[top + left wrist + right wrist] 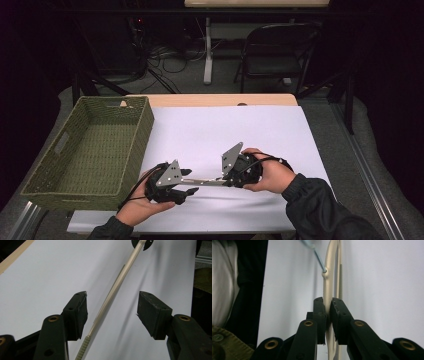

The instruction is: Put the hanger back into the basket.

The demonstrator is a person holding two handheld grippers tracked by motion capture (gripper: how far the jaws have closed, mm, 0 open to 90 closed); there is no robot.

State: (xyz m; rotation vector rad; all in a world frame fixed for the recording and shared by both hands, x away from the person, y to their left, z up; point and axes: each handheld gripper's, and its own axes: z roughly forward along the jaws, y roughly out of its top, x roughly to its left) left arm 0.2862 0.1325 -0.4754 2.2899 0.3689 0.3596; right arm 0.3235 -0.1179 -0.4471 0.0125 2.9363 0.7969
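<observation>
The surface [280, 130] is covered by a white sheet, with a strip of bare wood seen along its far edge. A green woven basket [90, 147] is set on the left end of the surface, its near-left corner overhanging the edge; its long axis runs away from the person.

To the right of the basket, near the person's edge of the sheet, a cream plastic hanger [207, 182] is held between the two grippers. In the high view it is seen edge-on as a thin pale bar, its long axis running left to right, roughly level and just above the sheet. Its full outline cannot be made out there, as both ends are hidden behind the grippers and hands.

The right gripper [328, 315] is closed tightly on the hanger's flat cream body, which rises upright between the jaws. A metal hook [318, 257] is seen leaving the body's edge toward the upper left, its tip blurred and cut off at the top of the view.

The left gripper [112, 315] is held wide apart, with the hanger's bar [113, 290] passing between the jaws nearer one of them; whether it is touched cannot be told. A ribbed stretch [83, 348] is seen at the bar's near end.
</observation>
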